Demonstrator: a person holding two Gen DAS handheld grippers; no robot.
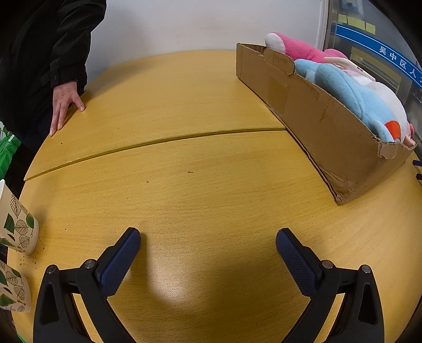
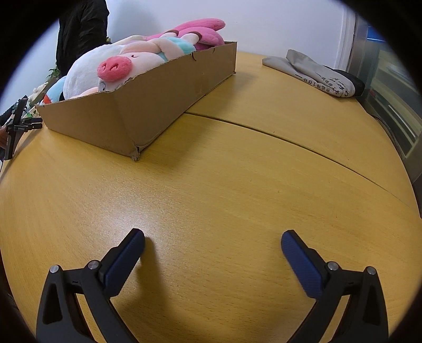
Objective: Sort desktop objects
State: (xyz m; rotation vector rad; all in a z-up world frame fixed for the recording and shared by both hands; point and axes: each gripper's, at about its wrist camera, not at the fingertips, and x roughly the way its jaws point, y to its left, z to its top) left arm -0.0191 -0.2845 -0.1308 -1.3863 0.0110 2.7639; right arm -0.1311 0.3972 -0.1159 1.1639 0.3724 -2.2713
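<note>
While claws (image 1: 208, 237) (image 2: 213, 238) agape, bare tabletop (image 1: 211, 184).

This looks like an office or meeting room. A pale wood-laminate table (image 1: 184, 110) made of joined sections stands against a plain white wall (image 1: 184, 23), and a glass partition (image 1: 382, 60) carries a blue band of Chinese lettering and yellow sticky notes (image 1: 356, 22). Leaf-printed paper cups (image 1: 17, 224) stand at the table's edge.

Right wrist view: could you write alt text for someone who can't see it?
An open right gripper hovers over a bare wooden table, its jaws spread and empty. Behind sits a cardboard box filled with plush toys; folded grey cloth lies far right.
</note>
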